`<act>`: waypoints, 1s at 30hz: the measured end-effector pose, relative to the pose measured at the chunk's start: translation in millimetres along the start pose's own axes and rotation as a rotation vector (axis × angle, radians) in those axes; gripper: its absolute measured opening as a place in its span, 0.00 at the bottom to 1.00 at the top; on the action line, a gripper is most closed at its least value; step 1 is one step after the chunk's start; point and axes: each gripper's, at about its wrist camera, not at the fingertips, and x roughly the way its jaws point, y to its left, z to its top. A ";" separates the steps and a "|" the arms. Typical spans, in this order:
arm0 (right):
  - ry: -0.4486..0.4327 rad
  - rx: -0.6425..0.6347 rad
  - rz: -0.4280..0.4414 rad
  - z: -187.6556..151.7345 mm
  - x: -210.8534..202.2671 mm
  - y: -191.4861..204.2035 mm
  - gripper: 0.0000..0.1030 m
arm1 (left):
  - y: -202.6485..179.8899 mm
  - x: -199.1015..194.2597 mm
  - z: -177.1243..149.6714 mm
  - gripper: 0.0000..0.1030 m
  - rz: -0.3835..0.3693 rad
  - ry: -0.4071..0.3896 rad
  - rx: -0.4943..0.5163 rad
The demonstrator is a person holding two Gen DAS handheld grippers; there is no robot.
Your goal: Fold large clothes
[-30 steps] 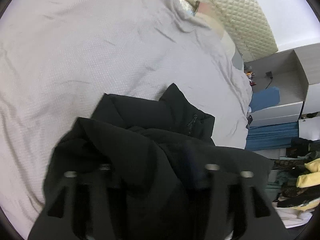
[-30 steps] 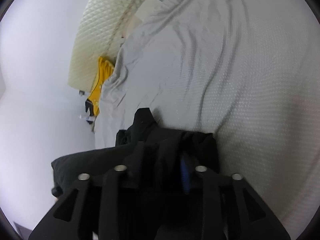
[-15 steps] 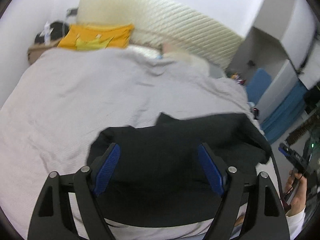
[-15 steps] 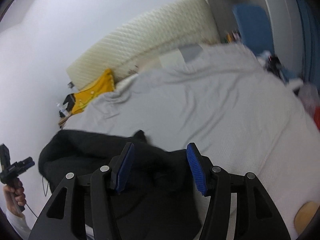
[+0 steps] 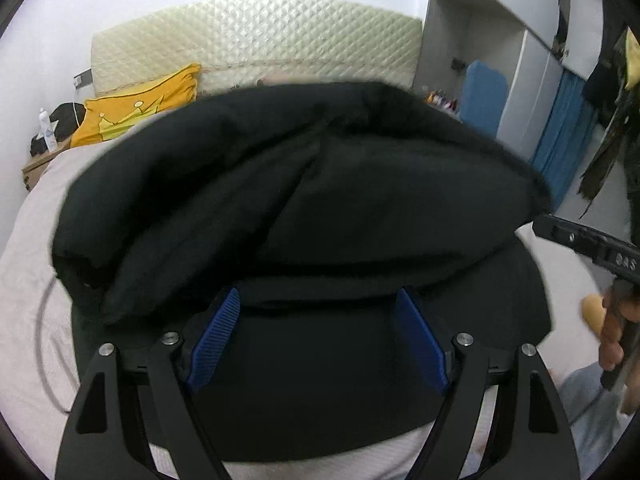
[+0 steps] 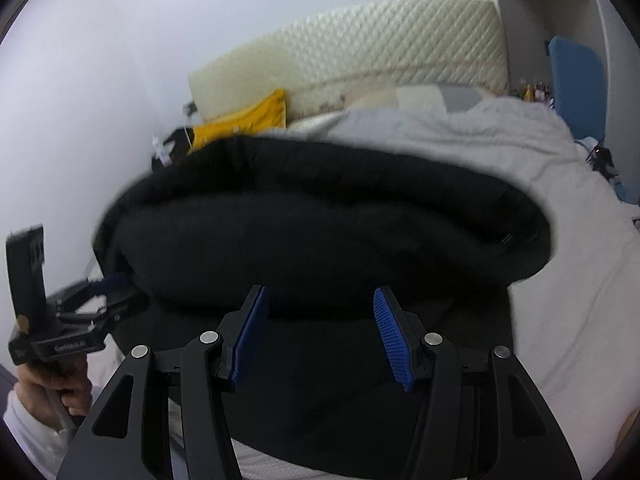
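black jacket [image 5: 320, 208] on grey bed [image 6: 560, 264]

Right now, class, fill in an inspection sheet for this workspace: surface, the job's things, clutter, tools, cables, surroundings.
Surface: bed with grey sheet, wrinkled.
Job's things: black jacket, bulky, folded over on itself on the bed.
Clutter: yellow cloth near the quilted headboard; white bottle on a side table.
Tools: left tool open, holding nothing; right tool open, holding nothing.
Cables: thin cable looping on the sheet.
Surroundings: blue curtain, grey cupboards.
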 end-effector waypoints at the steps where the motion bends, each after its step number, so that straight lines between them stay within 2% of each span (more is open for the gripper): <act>1: 0.012 0.003 -0.002 -2.9 8.2 -0.2 0.51 | 2.3 7.7 -0.1 0.78 0.010 0.003 -0.002; 5: 0.001 0.036 -0.005 -5.8 32.2 -6.2 0.51 | 7.9 27.0 7.1 0.78 0.051 0.001 0.004; 9: -0.008 0.035 -0.031 6.0 51.8 -12.5 0.52 | 7.6 42.2 22.0 0.78 0.090 0.008 0.030; 11: -0.002 0.038 -0.050 14.5 66.9 -17.4 0.58 | 8.2 54.0 34.3 0.78 0.106 0.004 0.025; 13: -0.003 0.031 -0.072 19.4 80.6 -22.0 0.68 | 7.1 68.0 40.5 0.79 0.117 -0.002 0.017; 15: -0.006 0.028 -0.092 20.8 95.9 -27.9 0.70 | 5.2 87.6 44.9 0.79 0.137 -0.001 0.017; 19: -0.010 0.055 -0.082 23.2 110.8 -41.6 0.77 | 7.9 101.3 48.4 0.79 0.120 -0.005 -0.018; 23: 0.000 0.048 -0.084 28.3 120.5 -44.6 0.79 | 5.1 106.9 50.9 0.79 0.133 0.010 0.007; 30: 0.018 0.000 -0.146 33.1 137.0 -35.6 0.82 | 7.5 118.9 56.2 0.80 0.135 0.041 0.009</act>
